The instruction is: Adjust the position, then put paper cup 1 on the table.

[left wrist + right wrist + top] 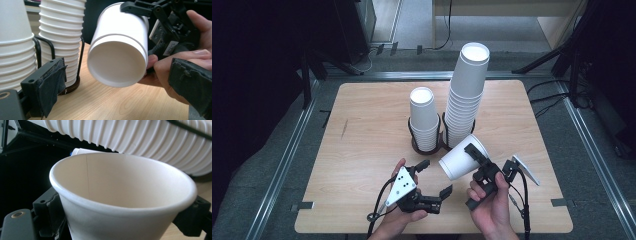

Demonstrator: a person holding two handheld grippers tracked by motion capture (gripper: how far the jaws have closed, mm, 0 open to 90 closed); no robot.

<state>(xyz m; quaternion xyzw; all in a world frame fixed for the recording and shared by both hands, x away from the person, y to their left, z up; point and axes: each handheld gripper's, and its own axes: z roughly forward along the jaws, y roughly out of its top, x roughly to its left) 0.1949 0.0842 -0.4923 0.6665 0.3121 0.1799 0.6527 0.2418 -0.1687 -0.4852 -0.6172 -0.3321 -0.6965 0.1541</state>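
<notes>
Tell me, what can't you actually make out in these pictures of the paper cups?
- Held cup: in the right gripper view the bottom edge cuts off its base.
- Tall stack: in the left gripper view its top runs past the upper edge.
- Short stack: the black holder hides its lowest cups in the high view.
- Left gripper: empty, jaws apart.

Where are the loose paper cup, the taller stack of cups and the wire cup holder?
loose paper cup (458, 159), high view, on its side wall.
taller stack of cups (467, 95), high view, mid-height on the stack.
wire cup holder (81, 53), left gripper view, on an upright black wire.
</notes>
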